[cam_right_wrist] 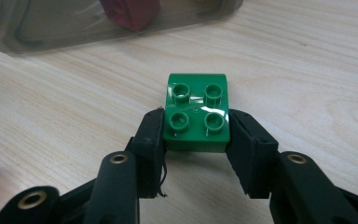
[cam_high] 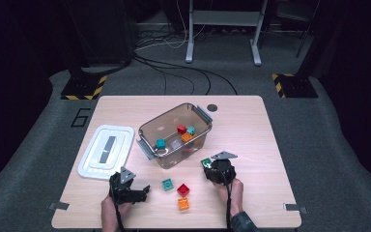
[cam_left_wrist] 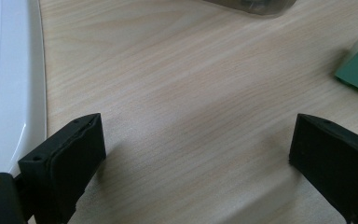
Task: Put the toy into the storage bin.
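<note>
- The green brick is clamped between the pads of the right gripper, on the table just at 5 o'clock of the clear bin.
- The left gripper is held wide, nothing between its jaws.
- Three bricks, teal, red and orange, remain to be binned; four bricks are already inside.
- Whether the green brick is lifted cannot be made out; the white lid lies at 9 o'clock.

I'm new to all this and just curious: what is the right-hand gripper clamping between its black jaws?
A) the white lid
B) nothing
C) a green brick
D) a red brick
C: in the right gripper view, the right gripper has both pads pressed against the sides of a green brick with four studs, on the table.
</note>
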The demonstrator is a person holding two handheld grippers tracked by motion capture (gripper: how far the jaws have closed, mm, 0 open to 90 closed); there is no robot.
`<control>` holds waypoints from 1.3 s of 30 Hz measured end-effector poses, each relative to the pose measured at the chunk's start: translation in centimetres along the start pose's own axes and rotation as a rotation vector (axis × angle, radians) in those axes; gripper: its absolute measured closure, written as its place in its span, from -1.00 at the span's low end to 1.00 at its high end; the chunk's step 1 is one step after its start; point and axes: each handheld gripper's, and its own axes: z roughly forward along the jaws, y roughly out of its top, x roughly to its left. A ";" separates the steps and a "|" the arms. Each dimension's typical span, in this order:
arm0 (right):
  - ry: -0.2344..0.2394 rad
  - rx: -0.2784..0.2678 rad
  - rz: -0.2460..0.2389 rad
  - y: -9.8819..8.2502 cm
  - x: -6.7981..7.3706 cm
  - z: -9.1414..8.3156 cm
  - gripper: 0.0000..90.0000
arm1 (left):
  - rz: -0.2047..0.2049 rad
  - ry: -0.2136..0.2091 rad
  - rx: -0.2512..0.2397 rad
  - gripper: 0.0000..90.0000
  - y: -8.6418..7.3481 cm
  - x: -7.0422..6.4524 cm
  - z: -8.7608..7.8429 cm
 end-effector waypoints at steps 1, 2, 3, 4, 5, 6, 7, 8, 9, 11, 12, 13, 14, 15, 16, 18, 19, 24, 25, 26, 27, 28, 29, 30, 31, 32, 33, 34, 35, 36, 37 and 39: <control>0.000 0.001 -0.008 -0.1 -0.1 -0.1 0.29 | 0.000 0.000 0.000 -0.93 0.0 0.0 0.0; 0.001 -0.004 -0.011 -0.1 -0.2 -0.2 0.30 | -0.001 0.000 0.000 -0.93 0.0 0.0 0.0; 0.006 -0.003 -0.012 -0.2 -0.3 -0.2 0.30 | 0.000 -0.001 0.001 -0.93 0.0 0.0 0.0; 0.001 -0.012 -0.015 -0.2 -0.4 -0.3 0.30 | 0.002 0.000 0.002 -0.93 0.0 0.0 0.0; 0.002 -0.017 -0.010 -0.2 -0.4 -0.4 0.30 | 0.002 0.000 0.001 -0.93 0.0 0.0 0.0; 0.006 -0.021 -0.008 -0.3 -0.6 -0.5 0.30 | 0.002 0.000 0.002 -0.93 0.0 0.0 0.0; 0.004 -0.027 -0.011 -0.2 -0.7 -0.6 0.30 | 0.001 -0.002 0.002 -0.93 0.0 0.1 0.0; 0.003 -0.031 -0.012 -0.2 -0.8 -0.8 0.30 | -0.002 -0.001 -0.001 -0.93 0.0 0.0 0.0; 0.002 -0.035 -0.009 -0.1 -0.9 -0.9 0.30 | -0.002 -0.002 0.000 -0.93 0.0 0.0 0.0; -0.001 -0.047 -0.011 0.1 -1.1 -1.3 0.30 | -0.002 -0.002 0.000 -0.93 0.0 0.0 0.0; -0.003 -0.051 -0.012 0.3 -1.2 -1.5 0.30 | -0.003 -0.002 -0.001 -0.93 0.0 0.0 0.0; -0.007 -0.052 -0.013 0.5 -1.3 -1.7 0.30 | -0.003 -0.002 -0.001 -0.93 0.0 0.0 0.0; -0.009 -0.057 -0.018 0.6 -1.4 -1.9 0.30 | -0.002 -0.001 0.000 -0.93 0.0 0.0 0.0; -0.013 -0.063 -0.016 0.7 -1.5 -2.1 0.30 | -0.002 -0.001 0.000 -0.93 0.0 0.0 0.0; -0.011 -0.066 -0.017 0.9 -1.6 -2.3 0.30 | -0.002 -0.001 0.000 -0.93 0.0 0.0 0.0; -0.015 -0.076 -0.021 1.2 -1.7 -2.7 0.30 | 0.001 -0.001 0.002 -0.93 0.0 0.0 0.0; -0.015 -0.078 -0.025 1.4 -1.8 -2.9 0.30 | 0.001 -0.001 0.002 -0.93 0.0 0.0 0.0; -0.020 -0.101 -0.025 2.0 -2.1 -3.8 0.30 | 0.002 0.000 0.002 -0.93 0.0 0.0 0.0; -0.023 -0.102 -0.024 2.2 -2.1 -4.1 0.30 | 0.002 0.000 0.002 -0.93 0.0 0.0 0.0; -0.024 -0.111 -0.026 2.3 -2.1 -4.3 0.30 | 0.002 -0.001 0.002 -0.93 0.0 0.0 0.0; -0.023 -0.113 -0.027 2.5 -2.1 -4.5 0.30 | 0.001 -0.001 0.002 -0.93 0.0 0.0 0.0; -0.022 -0.115 -0.031 2.6 -2.2 -4.6 0.30 | 0.001 0.000 0.002 -0.93 0.0 0.0 0.0; -0.021 -0.120 -0.025 2.8 -2.2 -4.8 0.30 | 0.000 0.000 0.001 -0.93 0.0 0.0 0.0; -0.021 -0.125 -0.029 2.9 -2.2 -5.1 0.30 | -0.001 0.000 0.000 -0.93 0.0 0.0 0.0; -0.023 -0.128 -0.032 3.1 -2.2 -5.3 0.30 | -0.001 0.000 0.000 -0.93 0.0 0.0 0.0; -0.022 -0.135 -0.036 3.3 -2.2 -5.5 0.30 | 0.002 0.000 0.002 -0.93 0.0 0.0 0.0; -0.023 -0.140 -0.037 3.5 -2.2 -5.8 0.30 | 0.002 -0.001 0.002 -0.93 0.0 0.1 0.0; -0.025 -0.145 -0.040 3.8 -2.2 -6.1 0.30 | -0.002 0.000 0.001 -0.93 0.0 0.0 0.0; -0.024 -0.149 -0.042 3.9 -2.2 -6.2 0.30 | 0.002 0.000 0.002 -0.93 0.0 0.0 0.0; -0.022 -0.154 -0.045 4.1 -2.3 -6.4 0.30 | -0.001 -0.001 0.001 -0.93 0.0 0.0 0.0; -0.022 -0.156 -0.048 4.3 -2.3 -6.7 0.30 | 0.002 0.000 0.002 -0.93 0.0 0.0 0.0; -0.024 -0.164 -0.052 4.8 -2.3 -7.1 0.30 | -0.003 0.000 0.000 -0.93 0.0 0.0 0.0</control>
